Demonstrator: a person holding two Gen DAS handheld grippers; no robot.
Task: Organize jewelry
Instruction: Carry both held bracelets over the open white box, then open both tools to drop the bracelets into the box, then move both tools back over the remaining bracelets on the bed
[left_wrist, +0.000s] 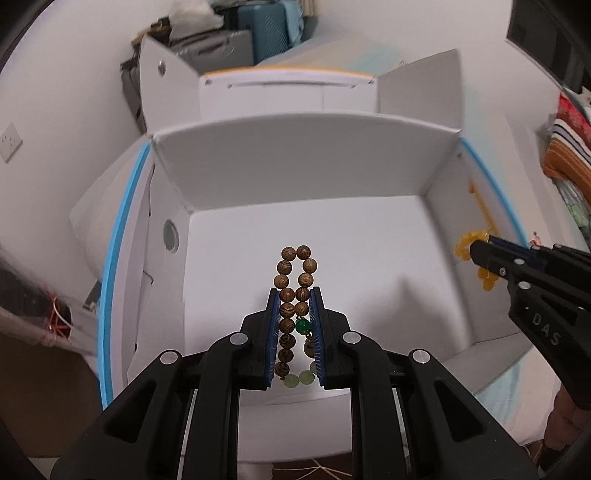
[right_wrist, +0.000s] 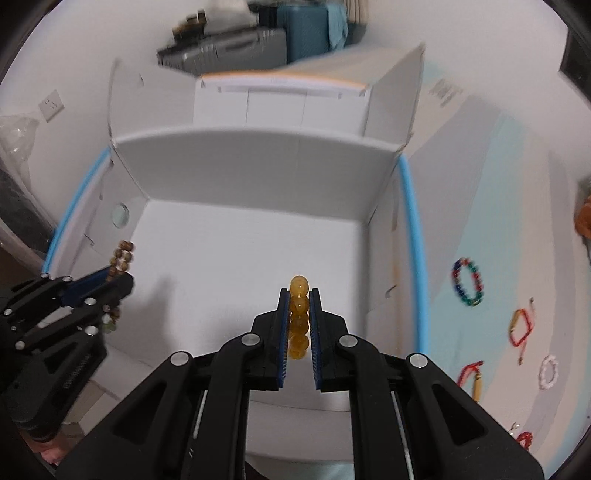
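Note:
My left gripper (left_wrist: 295, 295) is shut on a brown wooden bead bracelet (left_wrist: 291, 280) with a green bead and pale jade beads. It holds the bracelet above the floor of an open white box (left_wrist: 332, 236). My right gripper (right_wrist: 299, 295) is shut on a yellow amber bead bracelet (right_wrist: 298, 306), also above the box floor (right_wrist: 240, 258). The left gripper (right_wrist: 110, 284) with the wooden bracelet (right_wrist: 123, 254) shows at the left of the right wrist view. The right gripper (left_wrist: 480, 254) with the amber bracelet (left_wrist: 466, 245) shows at the right of the left wrist view.
The box has raised flaps and blue-edged sides (right_wrist: 413, 229). To its right, on a pale blue cloth, lie a multicolour bead bracelet (right_wrist: 468, 282), a red cord bracelet (right_wrist: 519, 326), a white bead bracelet (right_wrist: 548, 371) and another red cord piece (right_wrist: 471, 376). Suitcases (left_wrist: 266, 33) stand behind.

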